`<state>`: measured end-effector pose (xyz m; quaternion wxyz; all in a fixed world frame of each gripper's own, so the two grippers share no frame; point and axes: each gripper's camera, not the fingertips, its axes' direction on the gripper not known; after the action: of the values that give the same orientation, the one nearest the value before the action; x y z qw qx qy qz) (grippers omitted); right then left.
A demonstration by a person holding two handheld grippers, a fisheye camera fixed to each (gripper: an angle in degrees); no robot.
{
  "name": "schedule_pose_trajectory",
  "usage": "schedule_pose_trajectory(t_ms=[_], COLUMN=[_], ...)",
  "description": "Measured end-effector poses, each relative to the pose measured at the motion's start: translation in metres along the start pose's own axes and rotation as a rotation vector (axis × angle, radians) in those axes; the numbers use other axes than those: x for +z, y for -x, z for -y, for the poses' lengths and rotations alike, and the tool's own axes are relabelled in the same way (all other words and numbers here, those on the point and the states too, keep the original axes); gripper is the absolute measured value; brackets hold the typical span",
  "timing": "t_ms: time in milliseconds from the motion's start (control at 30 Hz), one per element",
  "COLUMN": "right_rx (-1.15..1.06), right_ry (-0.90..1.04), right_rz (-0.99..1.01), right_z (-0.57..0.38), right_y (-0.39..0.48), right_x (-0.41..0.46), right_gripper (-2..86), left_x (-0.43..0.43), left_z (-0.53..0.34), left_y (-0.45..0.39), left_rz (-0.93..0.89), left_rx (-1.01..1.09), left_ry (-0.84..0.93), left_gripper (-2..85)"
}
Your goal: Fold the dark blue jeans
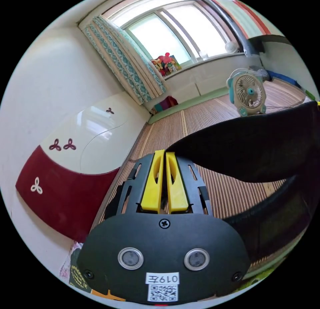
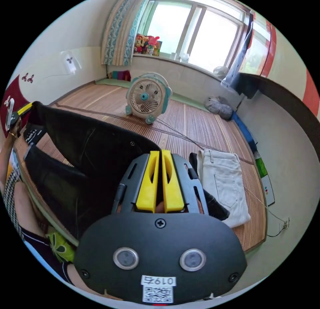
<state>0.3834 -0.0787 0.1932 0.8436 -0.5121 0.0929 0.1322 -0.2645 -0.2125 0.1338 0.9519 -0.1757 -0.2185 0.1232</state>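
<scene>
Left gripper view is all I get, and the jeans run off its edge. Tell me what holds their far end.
Observer: The right hand-held gripper has its yellow jaws closed on the dark blue jeans, which hang lifted between both grippers.
Operator: Name what lies past that gripper.
Observer: Folded light-coloured trousers lie on the striped mat just beyond it.
Operator: Report my own gripper from there.
Observer: The left hand-held gripper shows at the picture's edge, gripping a corner of the jeans.
</scene>
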Motion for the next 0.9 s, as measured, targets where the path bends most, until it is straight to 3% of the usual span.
schedule_pose_trajectory(t_ms=[100,167,333,500,567,667,900], right_rx=[0.080,0.096,0.093,0.230,0.246,0.222,0.106], right_ry=[0.174,0.222,0.103,-0.020,0.024,0.154,0.264], right_rz=[0.005,-0.002,0.049,-0.263,-0.281,-0.110,-0.187], right_z=[0.042,0.051,0.025,-0.072,-0.099,-0.116,-0.092], right_y=[-0.012,-0.012,-0.014,-0.055,-0.083,-0.115,-0.111], right_x=[0.066,0.087,0.074,0.027,0.025,0.041,0.094], right_gripper=[3.6,6.7,6.9,-0.4,-0.7,-0.8,-0.9], left_x=[0.072,0.090,0.075,0.010,-0.006,-0.019,-0.031], left_z=[0.037,0.041,0.019,-0.073,-0.106,-0.144,-0.146], left_y=[-0.028,-0.038,-0.040,-0.050,-0.051,-0.059,-0.085], left_rz=[-0.022,0.020,-0.083,-0.206,-0.287,-0.372,-0.451], left_rx=[0.002,0.001,-0.022,0.015,-0.025,-0.073,-0.092], left_ry=[0.322,0.377,0.240,0.050,0.039,0.057,0.051], left_gripper=[0.9,0.9,0.9,0.9,0.9,0.9,0.9])
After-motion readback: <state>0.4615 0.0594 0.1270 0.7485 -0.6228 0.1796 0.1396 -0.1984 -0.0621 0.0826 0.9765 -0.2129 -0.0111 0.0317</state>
